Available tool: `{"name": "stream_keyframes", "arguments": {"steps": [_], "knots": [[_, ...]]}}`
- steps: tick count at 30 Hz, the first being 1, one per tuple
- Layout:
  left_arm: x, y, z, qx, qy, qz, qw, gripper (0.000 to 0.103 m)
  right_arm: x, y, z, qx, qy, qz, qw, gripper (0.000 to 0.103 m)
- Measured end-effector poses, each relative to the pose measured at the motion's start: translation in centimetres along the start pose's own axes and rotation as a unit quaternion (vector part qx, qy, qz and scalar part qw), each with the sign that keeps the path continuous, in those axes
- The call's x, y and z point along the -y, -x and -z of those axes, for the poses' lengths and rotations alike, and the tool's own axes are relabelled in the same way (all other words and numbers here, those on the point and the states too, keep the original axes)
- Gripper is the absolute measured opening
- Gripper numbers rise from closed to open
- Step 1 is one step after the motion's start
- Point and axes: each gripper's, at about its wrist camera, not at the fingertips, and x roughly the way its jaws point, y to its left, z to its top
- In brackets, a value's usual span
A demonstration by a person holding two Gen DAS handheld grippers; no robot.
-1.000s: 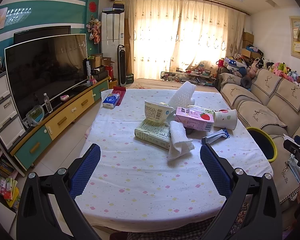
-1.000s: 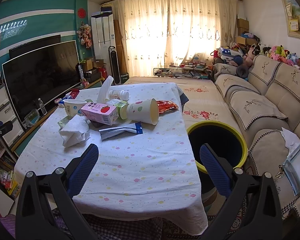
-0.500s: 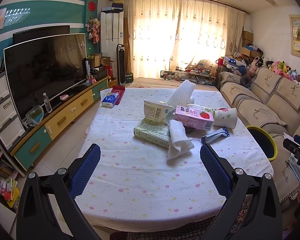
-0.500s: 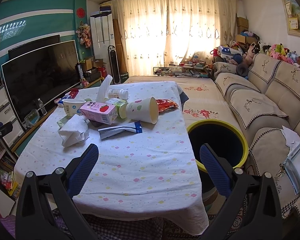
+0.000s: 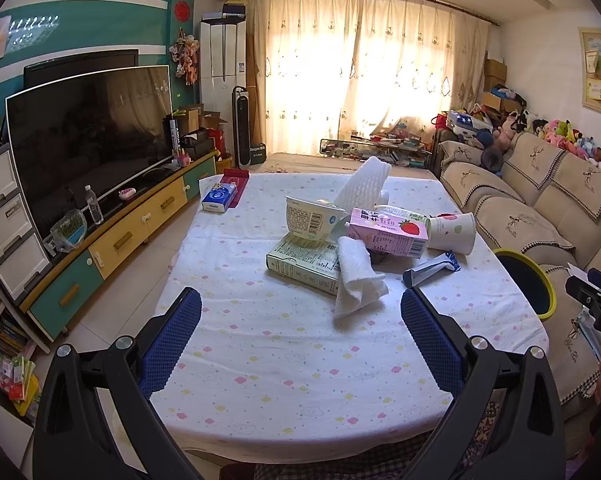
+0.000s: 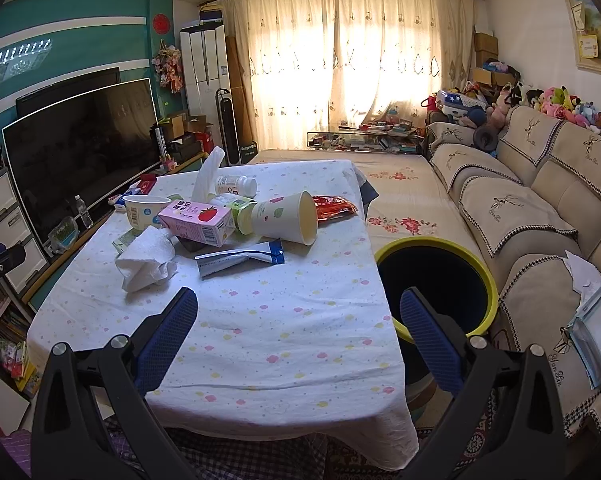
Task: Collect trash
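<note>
Looking over the counter (image 5: pixel 300 380), white cloth w/ pastel dots: trash heaped mid-surface, incl. pink carton (image 5: pixel 388 232), paper cup (image 6: pixel 286 218) on its side, tissue (image 6: pixel 146 258). Bin (image 6: pixel 486 276) stands just beside counter's right edge, sofa behind, TV left. My left gripper (image 5: pixel 300 336) & right gripper (image 6: pixel 298 332): fingers spread, empty. Vs 1 s ago, both views crept slightly closer.

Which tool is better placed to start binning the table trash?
Right, probably. The right tool hangs open with the yellow-rimmed bin just beside it and the blue-tipped wrapper close ahead. The left tool, also open, sits farther from the bin.
</note>
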Motion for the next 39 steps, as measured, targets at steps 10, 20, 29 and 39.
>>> {"name": "stream_keyframes", "arguments": {"steps": [10, 20, 29, 39], "knots": [[0.1, -0.5, 0.1, -0.004, 0.002, -0.001, 1.0, 0.098, 0.1, -0.9, 0.1, -0.01, 0.001, -0.002, 1.0, 0.097], [-1.2, -3.6, 0.6, -0.023, 0.009, -0.009, 0.9997, 0.098, -1.8, -6.9, -0.3, -0.062, 0.013, -0.032, 0.997, 0.097], [-2.3, -7.1, 1.0, -0.039, 0.015, -0.008, 0.9991, 0.098, -6.3, -14.5, -1.6, -0.106, 0.036, -0.065, 0.992, 0.097], [-3.3, -9.7, 1.1, -0.054, 0.026, 0.003, 0.9982, 0.098, -9.9, -20.4, -3.4, -0.118, 0.02, 0.006, 0.993, 0.097]]}}
